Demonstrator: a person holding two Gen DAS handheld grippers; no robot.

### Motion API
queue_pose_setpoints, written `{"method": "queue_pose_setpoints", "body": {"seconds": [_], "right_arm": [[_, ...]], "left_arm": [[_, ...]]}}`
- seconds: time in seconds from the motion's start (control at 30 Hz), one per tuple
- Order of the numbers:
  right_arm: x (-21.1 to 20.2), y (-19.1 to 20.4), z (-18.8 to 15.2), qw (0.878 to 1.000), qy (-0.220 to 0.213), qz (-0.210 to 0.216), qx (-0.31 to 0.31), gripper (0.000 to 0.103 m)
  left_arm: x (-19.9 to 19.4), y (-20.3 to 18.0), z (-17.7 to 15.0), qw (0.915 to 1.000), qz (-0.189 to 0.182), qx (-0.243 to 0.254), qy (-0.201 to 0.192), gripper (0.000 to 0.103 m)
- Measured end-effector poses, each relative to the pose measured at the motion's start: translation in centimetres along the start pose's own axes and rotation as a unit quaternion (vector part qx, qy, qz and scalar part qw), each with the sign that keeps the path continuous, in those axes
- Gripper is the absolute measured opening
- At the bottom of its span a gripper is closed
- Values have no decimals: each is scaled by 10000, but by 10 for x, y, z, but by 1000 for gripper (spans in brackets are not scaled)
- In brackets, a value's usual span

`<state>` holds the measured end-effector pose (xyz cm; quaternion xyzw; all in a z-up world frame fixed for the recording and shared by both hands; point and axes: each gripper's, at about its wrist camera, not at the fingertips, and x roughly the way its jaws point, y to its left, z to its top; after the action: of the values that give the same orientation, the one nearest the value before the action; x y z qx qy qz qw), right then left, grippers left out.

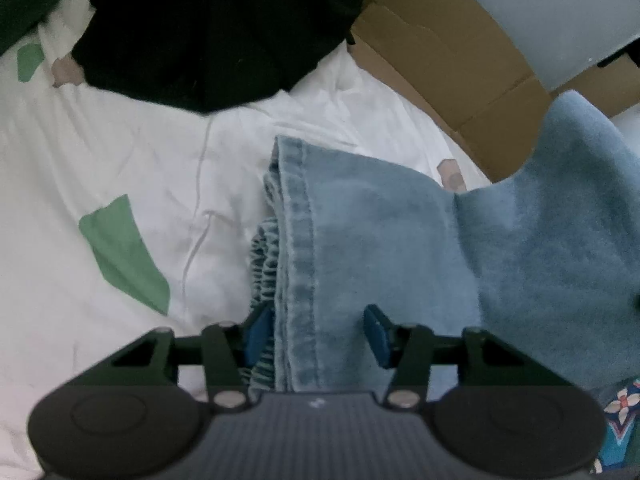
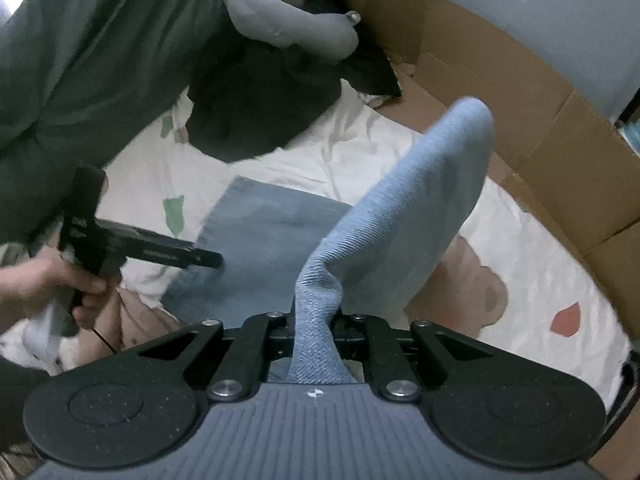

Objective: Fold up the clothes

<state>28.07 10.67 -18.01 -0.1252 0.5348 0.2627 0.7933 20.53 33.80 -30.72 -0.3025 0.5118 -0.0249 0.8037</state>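
Denim garment (image 2: 320, 320) pinched in right tool (image 2: 316, 332); left tool (image 1: 318, 336) straddles it.

The jeans (image 1: 360, 240) lie on the bedsheet (image 1: 120, 152), a dark garment (image 1: 208, 32) beyond them, cardboard (image 1: 460, 80) along the sheet's right edge.

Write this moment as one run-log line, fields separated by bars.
left gripper: open over jeans | right gripper: shut on jeans, lifted | surface: white sheet

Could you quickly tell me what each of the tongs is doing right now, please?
Left tongs: open, straddling the denim garment, pads not pressing.
Right tongs: shut on the denim garment.
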Motion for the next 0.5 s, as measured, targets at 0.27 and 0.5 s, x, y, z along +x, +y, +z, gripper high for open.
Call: {"method": "queue_pose_setpoints", "body": {"seconds": [0.27, 0.5], "right_arm": [[12, 26, -6, 9980, -321, 176, 519, 8], [35, 53, -16, 9968, -393, 346, 598, 8]], "left_arm": [[-1, 9, -2, 9998, -97, -153, -36, 38], [-1, 18, -4, 9992, -198, -319, -113, 30]]}}
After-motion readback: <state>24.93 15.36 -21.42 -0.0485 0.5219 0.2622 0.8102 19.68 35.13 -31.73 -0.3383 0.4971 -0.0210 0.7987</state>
